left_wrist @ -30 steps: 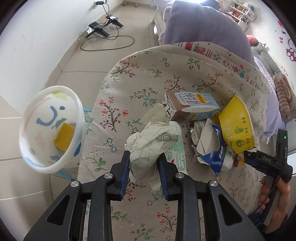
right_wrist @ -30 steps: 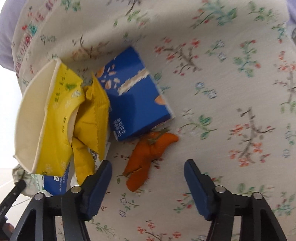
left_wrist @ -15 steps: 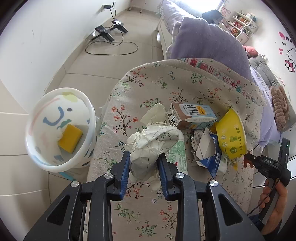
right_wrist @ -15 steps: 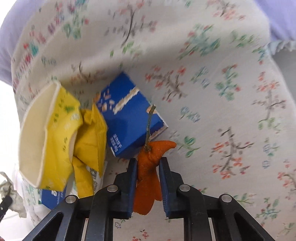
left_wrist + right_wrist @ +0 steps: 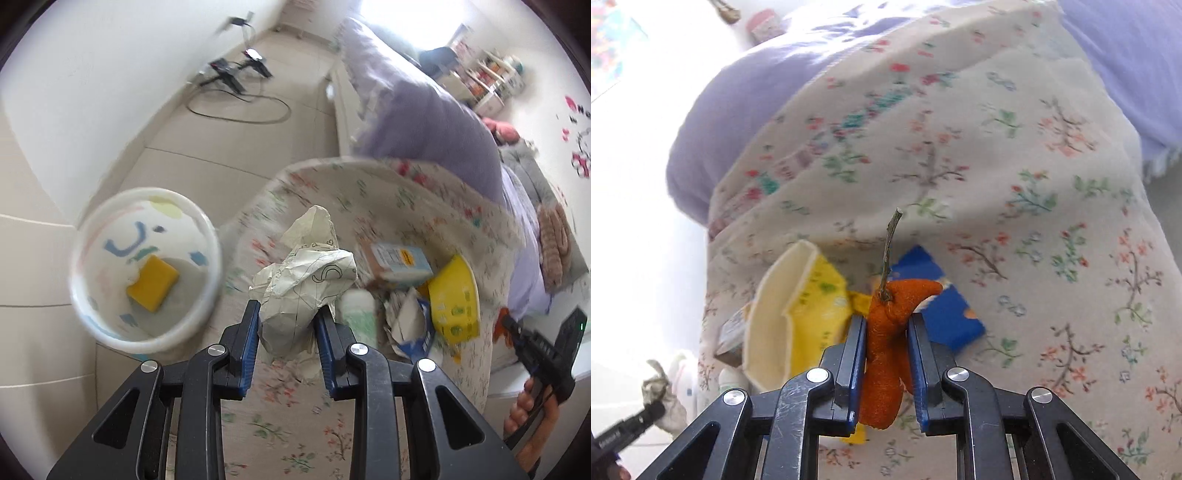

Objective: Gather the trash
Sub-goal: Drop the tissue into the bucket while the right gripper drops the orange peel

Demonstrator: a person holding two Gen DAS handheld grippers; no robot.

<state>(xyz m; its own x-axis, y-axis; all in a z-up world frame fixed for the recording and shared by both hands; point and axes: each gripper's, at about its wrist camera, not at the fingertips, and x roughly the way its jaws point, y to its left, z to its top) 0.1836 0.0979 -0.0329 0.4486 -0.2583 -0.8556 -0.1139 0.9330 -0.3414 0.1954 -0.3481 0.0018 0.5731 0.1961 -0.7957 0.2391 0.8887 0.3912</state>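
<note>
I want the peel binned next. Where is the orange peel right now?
Right wrist view, bottom centre: the orange peel is clamped in the right hand-held gripper, in front of the yellow bowl.

I am seeing a white wall [image 5: 85, 92] meeting a beige tiled floor [image 5: 207, 147], a black cable [image 5: 240, 110] looping across it. A lilac blanket [image 5: 424, 114] is covering the bed; daylight is glaring in from the far end
</note>
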